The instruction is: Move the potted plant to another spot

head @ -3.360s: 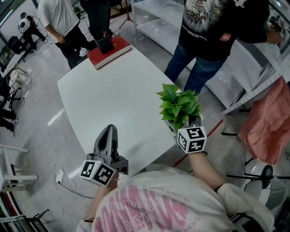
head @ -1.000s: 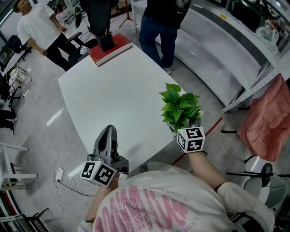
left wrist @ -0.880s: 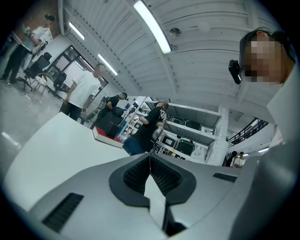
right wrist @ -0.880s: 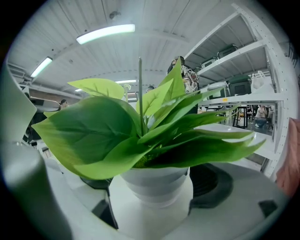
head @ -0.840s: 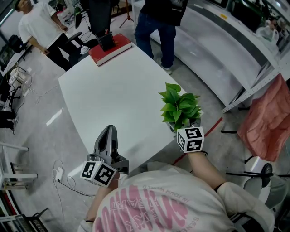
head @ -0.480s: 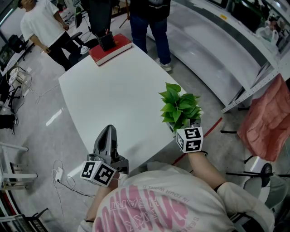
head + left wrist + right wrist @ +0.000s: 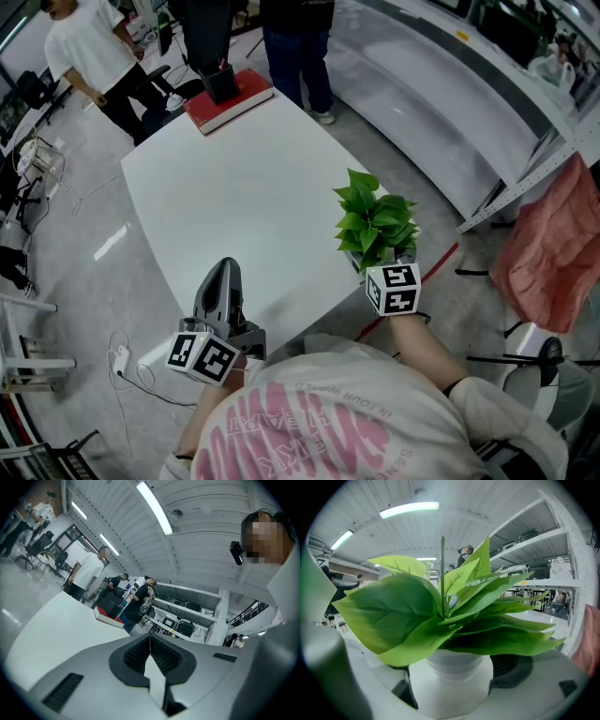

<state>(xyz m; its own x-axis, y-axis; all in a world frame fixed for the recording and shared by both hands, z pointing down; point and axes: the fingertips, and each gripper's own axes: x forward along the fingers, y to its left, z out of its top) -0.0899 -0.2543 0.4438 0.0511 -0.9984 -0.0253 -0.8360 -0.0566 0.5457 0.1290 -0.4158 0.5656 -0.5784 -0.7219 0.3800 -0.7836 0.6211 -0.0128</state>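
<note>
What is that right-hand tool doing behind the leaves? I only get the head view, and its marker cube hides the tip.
Observer: In the right gripper view, the right gripper has one jaw on each side of the potted plant. Its pads seem to press on the white pot.
Operator: And the tool on the left?
Observer: The left gripper view shows the left gripper with its jaws together and nothing between them.
</note>
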